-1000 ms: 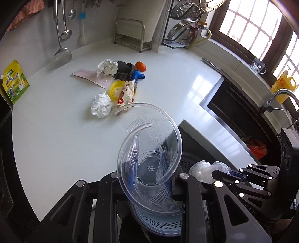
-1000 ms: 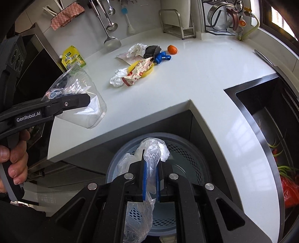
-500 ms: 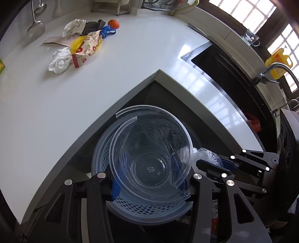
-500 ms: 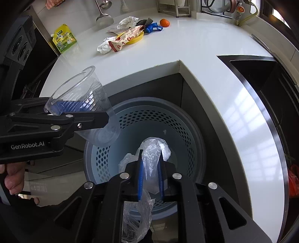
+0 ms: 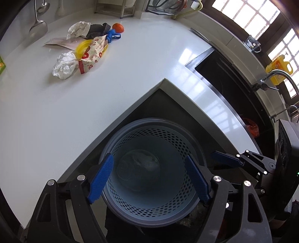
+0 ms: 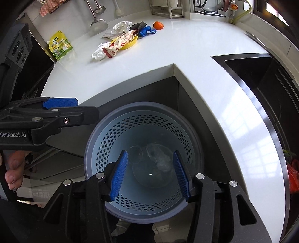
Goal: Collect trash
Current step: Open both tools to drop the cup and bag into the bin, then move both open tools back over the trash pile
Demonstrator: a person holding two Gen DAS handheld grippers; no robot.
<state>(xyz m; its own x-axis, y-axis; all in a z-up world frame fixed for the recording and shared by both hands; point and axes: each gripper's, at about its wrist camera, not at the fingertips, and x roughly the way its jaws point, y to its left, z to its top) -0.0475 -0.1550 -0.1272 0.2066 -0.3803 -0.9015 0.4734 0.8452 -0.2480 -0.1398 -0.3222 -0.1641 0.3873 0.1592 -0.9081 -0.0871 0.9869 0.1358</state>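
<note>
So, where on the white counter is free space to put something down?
The counter is bare between the trash pile and the sink, and from the pile toward the corner above the bin. It is crowded around the pile, near the hanging ladle.

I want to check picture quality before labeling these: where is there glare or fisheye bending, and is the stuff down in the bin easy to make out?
Left wrist view: blown-out windows, a bright reflection on the countertop, straight counter edges bowed. Right wrist view: glare streaks along the countertop beside the sink; the clear plastic in the shaded bin is faint in both views.
</note>
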